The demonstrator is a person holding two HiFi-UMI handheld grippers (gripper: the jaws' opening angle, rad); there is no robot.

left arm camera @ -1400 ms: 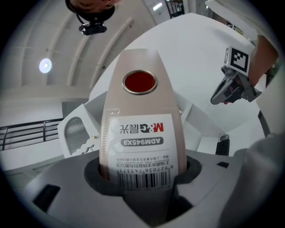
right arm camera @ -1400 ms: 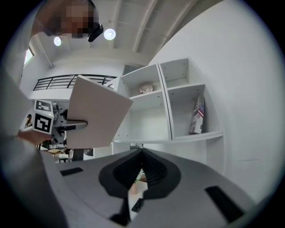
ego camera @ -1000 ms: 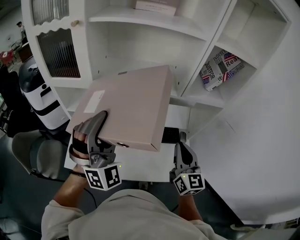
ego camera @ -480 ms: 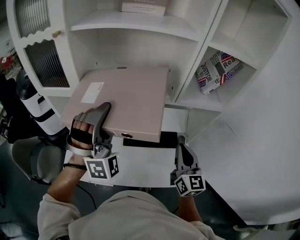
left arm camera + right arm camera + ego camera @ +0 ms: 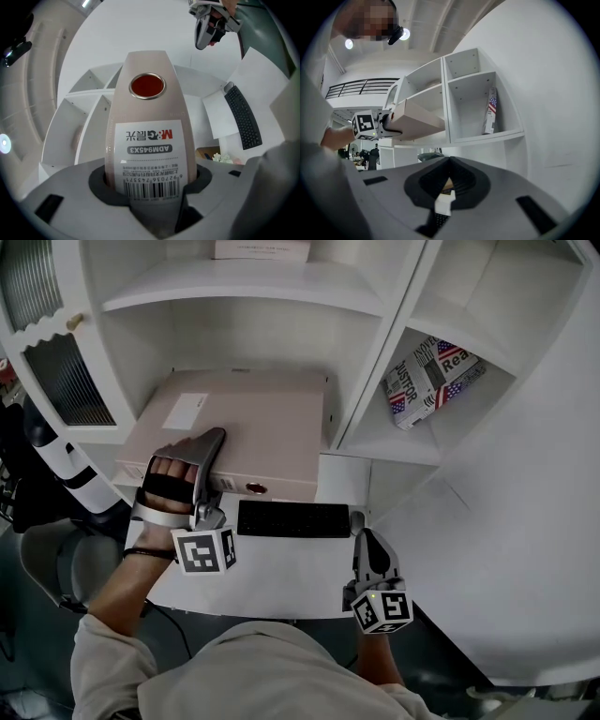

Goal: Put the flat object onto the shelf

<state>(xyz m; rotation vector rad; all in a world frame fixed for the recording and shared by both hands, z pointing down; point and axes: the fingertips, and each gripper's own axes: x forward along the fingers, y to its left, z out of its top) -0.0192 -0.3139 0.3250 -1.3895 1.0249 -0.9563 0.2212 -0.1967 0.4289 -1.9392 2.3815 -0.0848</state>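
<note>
Left gripper (image 5: 212, 442), left of the keyboard (image 5: 292, 518): grey shell, white left cube (image 5: 203, 552) with black square markers. Black strap (image 5: 167, 487) over the fingers, white band (image 5: 156, 515) at the wrist. Right gripper (image 5: 357, 520), at the keyboard's right end: same grey shell, right cube (image 5: 382, 609) with a small green light. Beige short-sleeved shirt (image 5: 234, 667).

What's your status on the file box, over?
Left gripper clamped on file box spine. Right gripper shut, empty, by keyboard. Box part way into lower shelf bay. Nothing seen blocking it.
</note>
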